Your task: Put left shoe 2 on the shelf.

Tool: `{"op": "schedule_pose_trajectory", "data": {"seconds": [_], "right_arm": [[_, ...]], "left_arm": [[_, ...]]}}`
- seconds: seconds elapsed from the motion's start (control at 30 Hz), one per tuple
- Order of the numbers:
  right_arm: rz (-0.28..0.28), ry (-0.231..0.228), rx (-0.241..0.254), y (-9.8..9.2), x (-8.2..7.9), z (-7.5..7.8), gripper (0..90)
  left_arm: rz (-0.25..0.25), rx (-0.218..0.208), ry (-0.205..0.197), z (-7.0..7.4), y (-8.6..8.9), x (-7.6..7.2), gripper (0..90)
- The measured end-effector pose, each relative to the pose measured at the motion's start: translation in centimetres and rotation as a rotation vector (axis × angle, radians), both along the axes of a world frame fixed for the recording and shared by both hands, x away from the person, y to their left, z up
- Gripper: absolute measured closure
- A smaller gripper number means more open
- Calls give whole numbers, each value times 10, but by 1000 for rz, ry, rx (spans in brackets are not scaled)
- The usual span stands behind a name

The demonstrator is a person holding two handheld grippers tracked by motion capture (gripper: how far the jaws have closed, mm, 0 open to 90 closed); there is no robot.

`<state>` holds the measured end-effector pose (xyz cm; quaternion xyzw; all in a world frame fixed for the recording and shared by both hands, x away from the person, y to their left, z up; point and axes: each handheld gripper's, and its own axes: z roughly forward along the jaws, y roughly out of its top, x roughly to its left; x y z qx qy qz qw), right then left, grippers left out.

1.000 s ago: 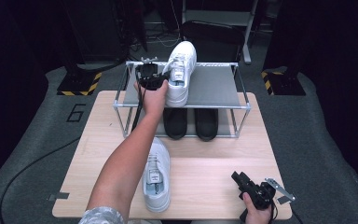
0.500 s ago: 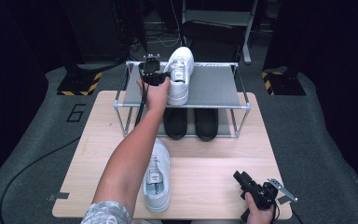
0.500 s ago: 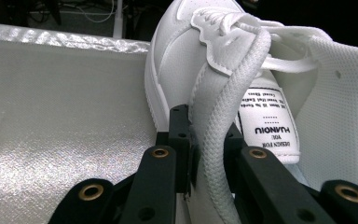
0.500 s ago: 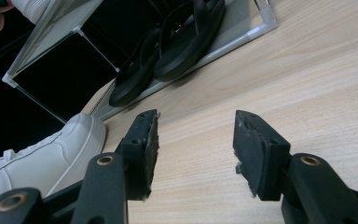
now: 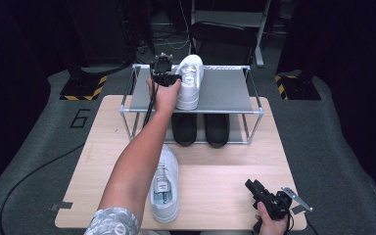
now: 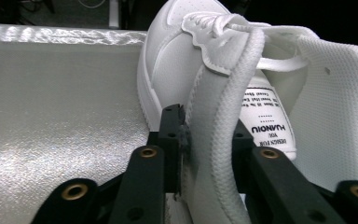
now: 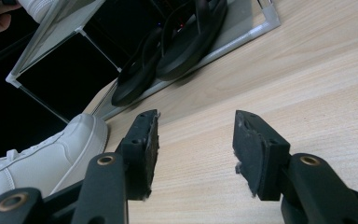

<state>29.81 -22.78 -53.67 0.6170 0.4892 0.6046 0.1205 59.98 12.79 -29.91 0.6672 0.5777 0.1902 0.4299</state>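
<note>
White leather fills the scene: one white sneaker [image 5: 189, 81] stands on the grey top shelf of a metal shoe rack [image 5: 227, 93], its padded collar clamped between the jaws of the left hand-held gripper [image 5: 166, 78]. The outstretched forearm [image 5: 137, 156] covers part of a second white sneaker [image 5: 165, 188] lying on the wooden tabletop [image 5: 215, 171]. A pair of black shoes [image 5: 200, 128] sits half shadowed on the lower shelf, their toes hidden under the top one. At the near right edge, the right hand-held gripper [image 5: 260, 192] rests low over bare wood, jaws parted and holding nothing.
</note>
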Motion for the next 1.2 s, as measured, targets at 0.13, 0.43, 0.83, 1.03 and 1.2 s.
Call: {"op": "schedule_pose_trajectory", "data": {"seconds": [0.13, 0.43, 0.83, 1.03, 1.2], "right_arm": [[4, 4, 14, 0, -1, 1, 506], [9, 12, 13, 0, 0, 0, 509], [39, 1, -73, 10, 2, 3, 514], [97, -13, -172, 30, 5, 8, 512], [182, -11, -216, 52, 7, 20, 538]], "left_arm": [[-16, -8, 18, 0, 4, 3, 628], [-82, -20, -29, 8, 15, 6, 474], [-148, -8, -104, 35, 27, -20, 480], [-188, -2, -156, 47, 44, -47, 497], [-215, -5, -184, 48, 64, -71, 509]]}}
